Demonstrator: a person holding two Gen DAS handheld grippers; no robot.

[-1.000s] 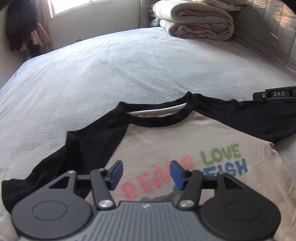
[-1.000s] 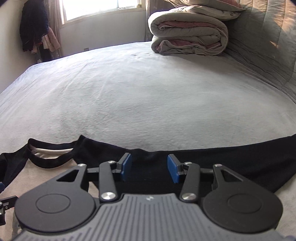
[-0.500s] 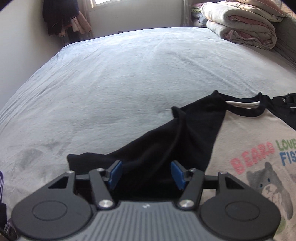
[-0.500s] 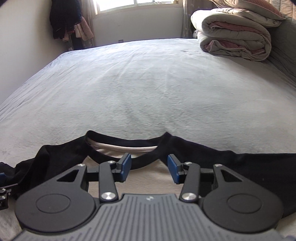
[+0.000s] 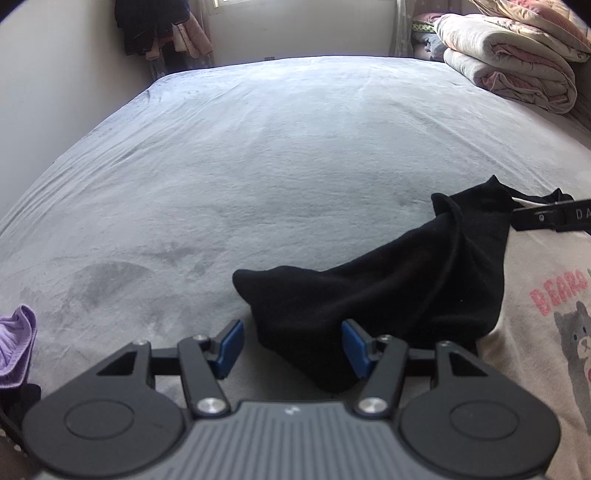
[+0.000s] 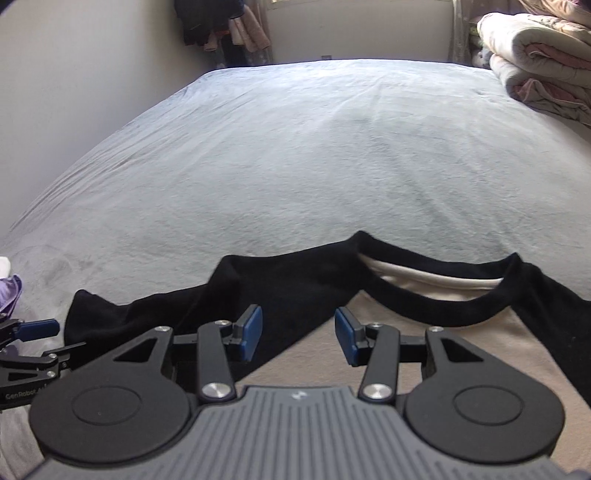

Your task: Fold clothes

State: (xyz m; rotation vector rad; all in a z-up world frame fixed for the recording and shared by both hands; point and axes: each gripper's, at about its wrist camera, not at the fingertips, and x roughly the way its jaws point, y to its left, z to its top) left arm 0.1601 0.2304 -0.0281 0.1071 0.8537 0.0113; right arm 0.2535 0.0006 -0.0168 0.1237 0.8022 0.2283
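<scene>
A raglan shirt (image 6: pixel 461 332) lies flat on a grey bedsheet (image 5: pixel 258 166), its beige front face up, with black sleeves and a black collar band (image 6: pixel 436 299).

Seen from the left wrist camera, the left gripper (image 5: pixel 291 345) hangs over the shirt's black sleeve (image 5: pixel 388 291), which is bunched into a loose fold at about 3 o'clock from the frame's centre. The jaws are spread roughly halfway. The blue pad (image 5: pixel 231 347) at the gripper's 9 o'clock side sits over bare sheet, just beside the cuff; the other pad is over the black cloth. The cuff end lies between the two pads, but neither presses on it, and whether the tips touch the cloth cannot be told. At 3 o'clock of that view the shirt's print shows pink letters and a grey bear.

From the right wrist camera, the right gripper (image 6: pixel 298 338) is over the seam where the black sleeve meets the beige chest, with the collar at 1 o'clock from it. Its jaws are parted, a little narrower than the left pair, and pinch nothing; the cloth lies flat beneath the gap.

A folded quilt (image 5: pixel 517 70) is stacked at 2 o'clock on the far side of the bed. A purple cloth (image 5: pixel 16 347) shows at 9 o'clock at the near edge. Dark clothes (image 6: pixel 210 26) hang at 11 o'clock by the wall.
</scene>
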